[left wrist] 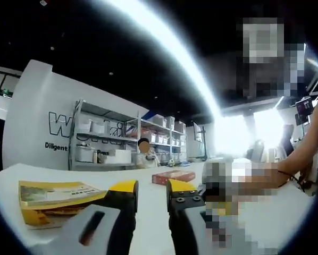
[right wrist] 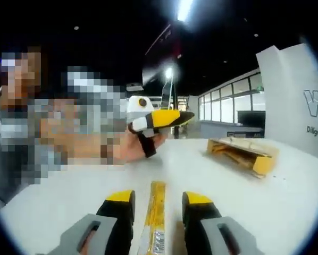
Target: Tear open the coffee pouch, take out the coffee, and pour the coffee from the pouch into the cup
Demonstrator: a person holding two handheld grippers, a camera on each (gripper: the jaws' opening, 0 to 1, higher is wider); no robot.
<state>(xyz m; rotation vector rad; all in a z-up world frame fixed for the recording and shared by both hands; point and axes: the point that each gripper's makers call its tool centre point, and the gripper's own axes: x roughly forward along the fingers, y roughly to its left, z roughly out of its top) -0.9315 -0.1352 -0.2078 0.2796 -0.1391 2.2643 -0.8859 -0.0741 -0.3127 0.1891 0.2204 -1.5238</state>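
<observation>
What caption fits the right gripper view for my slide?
Right gripper open over a coffee stick on the white table, left gripper raised, yellow box beyond.

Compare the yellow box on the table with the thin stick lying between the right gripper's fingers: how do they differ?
The yellow box is wide and bulky, while the coffee stick is thin and narrow. The box lies well away from the right gripper, near the table's far side; the stick lies between that gripper's open fingers. The box looks open at one end; whether the stick is torn cannot be told. Both are yellow and rest on the white table.
</observation>
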